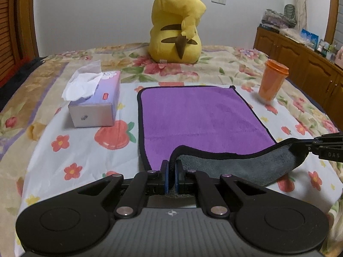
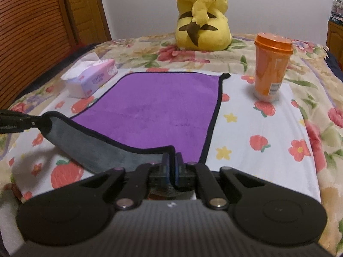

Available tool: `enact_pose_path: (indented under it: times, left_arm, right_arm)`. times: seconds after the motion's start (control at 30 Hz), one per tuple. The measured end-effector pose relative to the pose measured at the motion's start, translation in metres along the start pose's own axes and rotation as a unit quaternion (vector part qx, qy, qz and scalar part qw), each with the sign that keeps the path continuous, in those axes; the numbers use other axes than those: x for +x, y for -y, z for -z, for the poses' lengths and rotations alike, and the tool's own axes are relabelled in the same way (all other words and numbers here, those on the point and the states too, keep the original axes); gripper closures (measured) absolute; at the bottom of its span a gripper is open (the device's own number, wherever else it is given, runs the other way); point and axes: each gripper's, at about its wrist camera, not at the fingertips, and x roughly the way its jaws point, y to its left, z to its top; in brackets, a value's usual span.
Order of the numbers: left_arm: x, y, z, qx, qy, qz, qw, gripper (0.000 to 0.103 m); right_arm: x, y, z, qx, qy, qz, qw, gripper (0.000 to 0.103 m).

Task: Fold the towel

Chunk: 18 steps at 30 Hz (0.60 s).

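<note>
Starting at the left, I'm seeing the tissue box (image 1: 94, 102), a soft-cornered lavender carton with white tissue spilling from its top, sitting on the bed (image 1: 53, 167) just beside the towel's left edge, apart from it, so I judge it is not blocking the fold. I'm holding the left gripper (image 1: 171, 170) pressed together on the towel's near left corner, its blue pads pinching the black-bound hem so the cloth cannot slip as it lifts. The towel (image 1: 193, 115) is lying flat on the floral sheet in the middle of the bed, plush purple on top, with its near edge raised between my 2 grippers and showing a gray fleecy underside. That edge is sagging in a shallow curve, which tells me the fabric is soft and limp. The right gripper (image 2: 172, 163) is likewise clamped on the near right corner, matching the left so the hem rises evenly. I judge I'm at the start of the 1st fold, carrying the near edge toward the far one. Beyond the towel's far edge the yellow plush toy (image 1: 175, 25) is sitting, and at right the orange lidded cup (image 2: 271, 68) is standing upright, near the far right corner.
</note>
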Motion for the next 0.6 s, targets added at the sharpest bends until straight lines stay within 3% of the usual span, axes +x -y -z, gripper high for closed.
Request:
enact_pose_path:
  times: [0.6]
  left_arm:
    - [0.01,-0.001,-0.013,-0.003,0.021,-0.002,0.9998,0.095]
  right_arm:
    - [0.012,0.012,-0.016,-0.003,0.018,-0.01,1.0,0.097]
